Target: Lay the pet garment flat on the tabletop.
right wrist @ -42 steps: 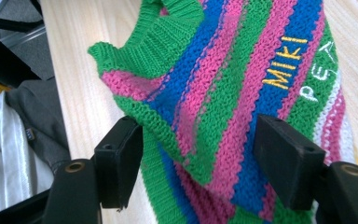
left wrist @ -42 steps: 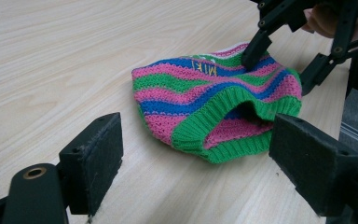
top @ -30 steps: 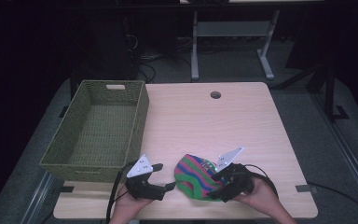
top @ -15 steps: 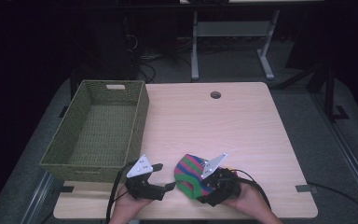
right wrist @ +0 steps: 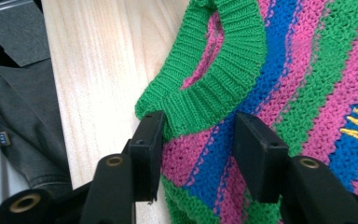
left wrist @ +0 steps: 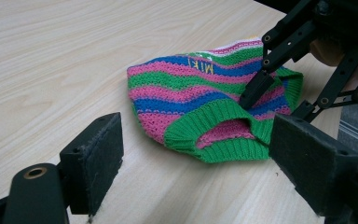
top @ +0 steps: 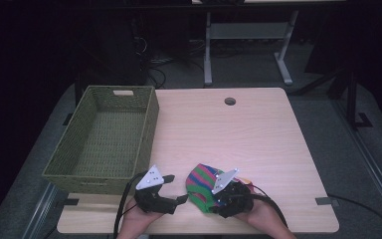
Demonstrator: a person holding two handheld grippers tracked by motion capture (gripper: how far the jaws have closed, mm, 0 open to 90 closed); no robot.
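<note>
striped sweater (right wrist: 279, 88) cut off by frame edges, partly hidden under right gripper (top: 224, 198)

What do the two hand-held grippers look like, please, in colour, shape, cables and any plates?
Both the left gripper and the right gripper are black linkage frames with brass-coloured pivot rings, flat rectangular black pads and a grey three-cornered plate dotted with dark spots on top. A black cable trails from each.
</note>
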